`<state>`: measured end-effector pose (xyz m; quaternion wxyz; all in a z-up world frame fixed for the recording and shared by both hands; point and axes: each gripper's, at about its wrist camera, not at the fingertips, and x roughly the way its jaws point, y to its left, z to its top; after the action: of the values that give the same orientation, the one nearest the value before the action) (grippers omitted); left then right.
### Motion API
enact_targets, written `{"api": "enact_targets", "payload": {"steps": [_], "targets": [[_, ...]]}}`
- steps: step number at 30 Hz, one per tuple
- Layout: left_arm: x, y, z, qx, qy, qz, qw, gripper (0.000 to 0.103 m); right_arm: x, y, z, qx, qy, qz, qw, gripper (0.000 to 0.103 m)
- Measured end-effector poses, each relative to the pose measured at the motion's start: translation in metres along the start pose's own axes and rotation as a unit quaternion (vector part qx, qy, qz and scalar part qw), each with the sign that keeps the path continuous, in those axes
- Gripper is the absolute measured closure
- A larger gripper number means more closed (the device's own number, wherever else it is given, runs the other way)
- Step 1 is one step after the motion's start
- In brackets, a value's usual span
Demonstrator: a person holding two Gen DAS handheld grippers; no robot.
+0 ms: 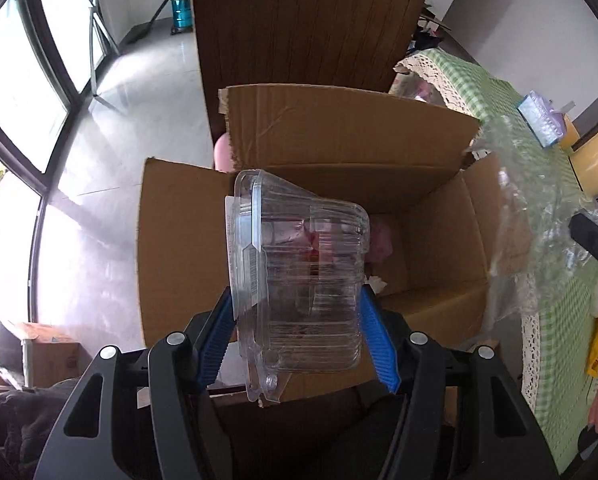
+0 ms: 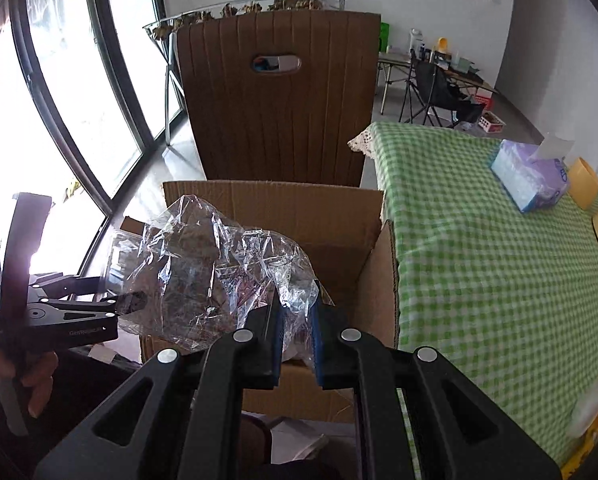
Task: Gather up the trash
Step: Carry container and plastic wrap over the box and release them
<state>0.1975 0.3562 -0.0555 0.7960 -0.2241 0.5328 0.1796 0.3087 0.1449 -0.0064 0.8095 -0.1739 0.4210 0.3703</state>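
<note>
In the left wrist view, the left gripper (image 1: 297, 328) sits at the lower middle of the frame, and its two blue pads (image 1: 373, 340) press on a clear plastic clamshell container (image 1: 299, 276) from both sides. The container is between the fingers and reaches up past their tips toward the center of the frame. It is turned on its side: the flanged rim faces the left of the frame, the narrower base faces the right, and its long axis runs almost vertical, leaning slightly. It hangs over the open cardboard box (image 1: 187, 248), where pink and white scraps lie on the bottom.

In the right wrist view, the right gripper (image 2: 297, 332) is at the lower center, its blue pads close together and pinching a fold of crumpled clear plastic film (image 2: 219, 264). The film spreads from the fingertips up and to the left of the frame, without a clear long axis, over the near edge of the same box (image 2: 339, 220). Behind the box stands a brown chair back (image 2: 275, 120). On the right of the frame is a table with green checked cloth (image 2: 479, 248), and on it a tissue box (image 2: 527, 180).
</note>
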Motion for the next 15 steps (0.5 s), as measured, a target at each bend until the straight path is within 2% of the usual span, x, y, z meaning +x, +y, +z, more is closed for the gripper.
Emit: {"api": "enact_targets", "payload": {"steps": [4,6,7,10,12,15], "targets": [[0.008,-0.005,0.004,0.001,-0.006,0.011,0.9999,0.04,0.01,0.002,0.004,-0.007,0.011,-0.009,1.0,0.091],[0.01,-0.009,0.006,0.001,-0.005,0.034,0.9994,0.021,0.016,0.003,0.007,-0.014,0.017,-0.017,1.0,0.091],[0.01,-0.01,0.008,0.006,-0.008,0.037,0.9993,0.019,0.02,0.003,0.009,-0.019,0.022,-0.021,0.999,0.091],[0.012,-0.016,0.012,0.026,-0.008,0.032,0.9991,0.016,0.032,-0.001,0.013,-0.031,0.037,-0.033,0.998,0.091],[0.013,-0.014,0.014,0.022,-0.007,0.033,0.9992,0.015,0.042,-0.001,0.016,-0.041,0.054,-0.04,0.997,0.09],[0.014,-0.008,0.015,0.007,-0.008,0.027,0.9996,0.014,0.069,0.0,0.02,-0.06,0.1,-0.038,0.992,0.076]]}}
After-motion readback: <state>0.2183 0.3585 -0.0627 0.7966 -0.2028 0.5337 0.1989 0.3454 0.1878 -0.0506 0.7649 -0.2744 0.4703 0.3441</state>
